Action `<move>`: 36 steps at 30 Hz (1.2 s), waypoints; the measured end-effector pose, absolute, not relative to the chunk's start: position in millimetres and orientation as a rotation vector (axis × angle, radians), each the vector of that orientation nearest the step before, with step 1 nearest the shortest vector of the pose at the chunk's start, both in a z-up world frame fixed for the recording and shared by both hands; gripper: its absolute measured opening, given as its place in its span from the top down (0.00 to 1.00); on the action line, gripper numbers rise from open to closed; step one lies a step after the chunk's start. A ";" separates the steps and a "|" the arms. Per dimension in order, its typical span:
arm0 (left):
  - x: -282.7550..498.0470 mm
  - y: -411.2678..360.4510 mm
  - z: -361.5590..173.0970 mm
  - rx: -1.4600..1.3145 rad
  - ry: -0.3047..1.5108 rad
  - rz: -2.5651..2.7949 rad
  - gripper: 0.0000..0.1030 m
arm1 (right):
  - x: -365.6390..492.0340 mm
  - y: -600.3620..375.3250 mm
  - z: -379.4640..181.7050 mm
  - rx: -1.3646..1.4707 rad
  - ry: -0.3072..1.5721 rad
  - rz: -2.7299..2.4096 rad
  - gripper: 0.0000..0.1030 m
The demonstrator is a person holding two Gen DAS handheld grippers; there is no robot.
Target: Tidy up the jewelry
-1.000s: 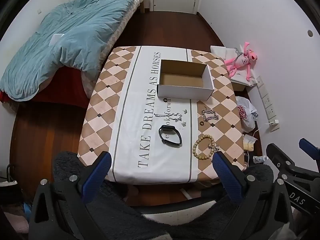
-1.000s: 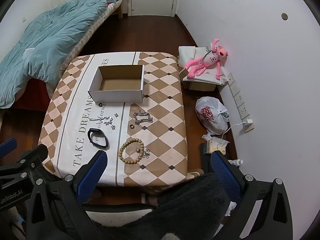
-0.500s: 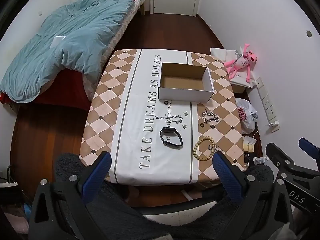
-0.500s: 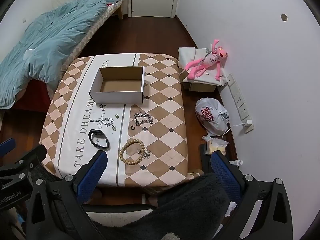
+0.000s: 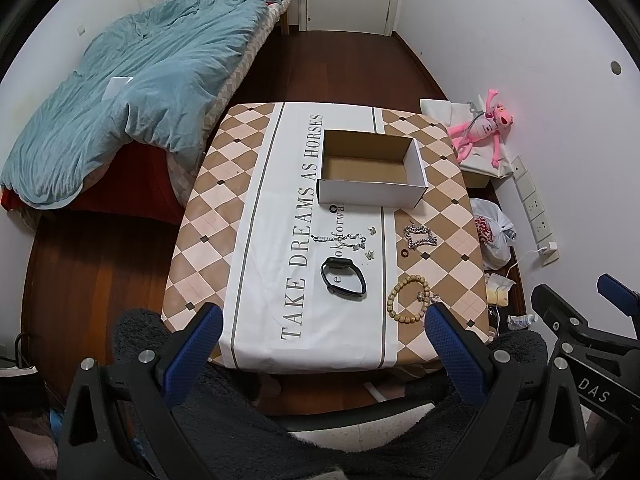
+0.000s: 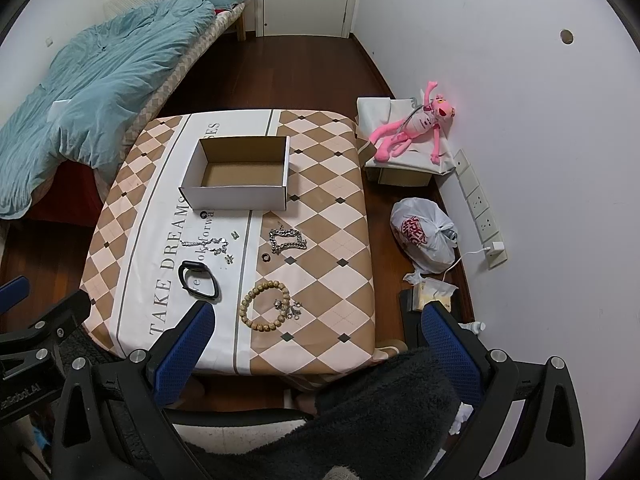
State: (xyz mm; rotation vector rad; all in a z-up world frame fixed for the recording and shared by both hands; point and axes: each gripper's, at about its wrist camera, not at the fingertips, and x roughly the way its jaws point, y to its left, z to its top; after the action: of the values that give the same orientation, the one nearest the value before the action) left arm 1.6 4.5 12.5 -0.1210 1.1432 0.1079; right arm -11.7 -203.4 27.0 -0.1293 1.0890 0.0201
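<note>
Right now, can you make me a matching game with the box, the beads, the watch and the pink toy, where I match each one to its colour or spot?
Things:
1. box
2. beads
3. watch
4. pink toy

Clues:
A. black loop on the white stripe
B. lying off the table, by the wall
C. white outside, open and empty
D. tan ring nearest the table's front edge

Pairs: 1-C, 2-D, 3-A, 4-B
</note>
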 end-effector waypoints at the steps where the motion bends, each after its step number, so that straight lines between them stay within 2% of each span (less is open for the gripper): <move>1: 2.6 5.1 14.4 -0.120 1.142 0.108 0.00 | -11.0 -203.7 27.6 -0.129 1.089 0.020 0.00; 36: -1.4 2.8 21.4 -0.109 1.119 0.101 0.00 | -12.2 -207.2 33.3 -0.126 1.075 0.020 0.00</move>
State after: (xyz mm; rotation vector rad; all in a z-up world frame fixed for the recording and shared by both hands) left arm -1.4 2.8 21.4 -0.1087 1.1190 0.1008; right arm -12.2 -207.2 33.3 -0.1260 1.0750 0.0196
